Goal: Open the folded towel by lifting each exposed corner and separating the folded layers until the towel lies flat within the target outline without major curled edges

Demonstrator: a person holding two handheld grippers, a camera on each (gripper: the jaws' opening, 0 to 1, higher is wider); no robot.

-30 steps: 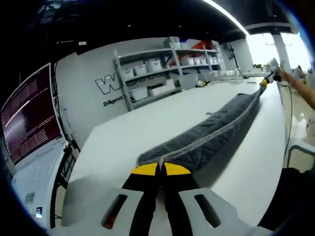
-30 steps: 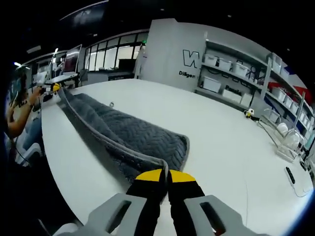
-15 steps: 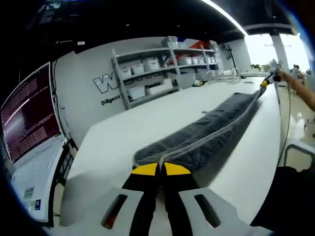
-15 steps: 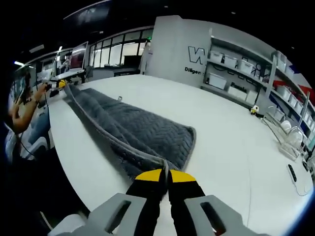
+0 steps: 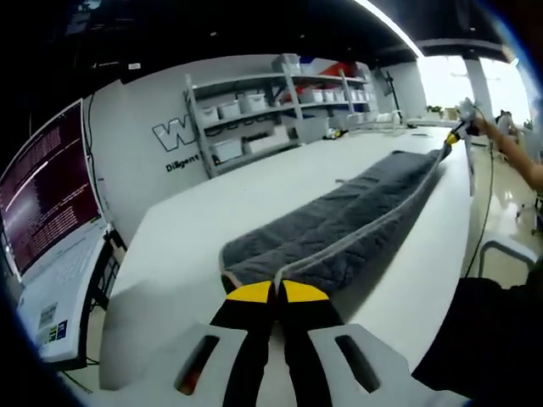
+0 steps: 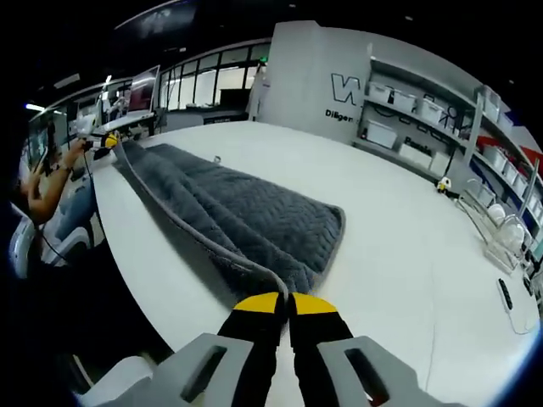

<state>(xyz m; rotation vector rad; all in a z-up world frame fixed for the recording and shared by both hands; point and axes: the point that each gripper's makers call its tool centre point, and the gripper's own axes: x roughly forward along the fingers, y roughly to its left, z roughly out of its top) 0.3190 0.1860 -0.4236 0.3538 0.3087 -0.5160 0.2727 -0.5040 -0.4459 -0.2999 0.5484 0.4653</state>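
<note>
Jaws of both grippers pinched shut on opposite corners of the grey towel.
Left gripper and right gripper stretch its edge taut above the white worktop, likely to spread layers.

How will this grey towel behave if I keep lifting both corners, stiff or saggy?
Probably floppy: the towel sags between the right gripper and the left gripper, its middle resting on the white table. Its thick quilted weave suggests some weight, so expect drag. Its piped edge may curl.
</note>
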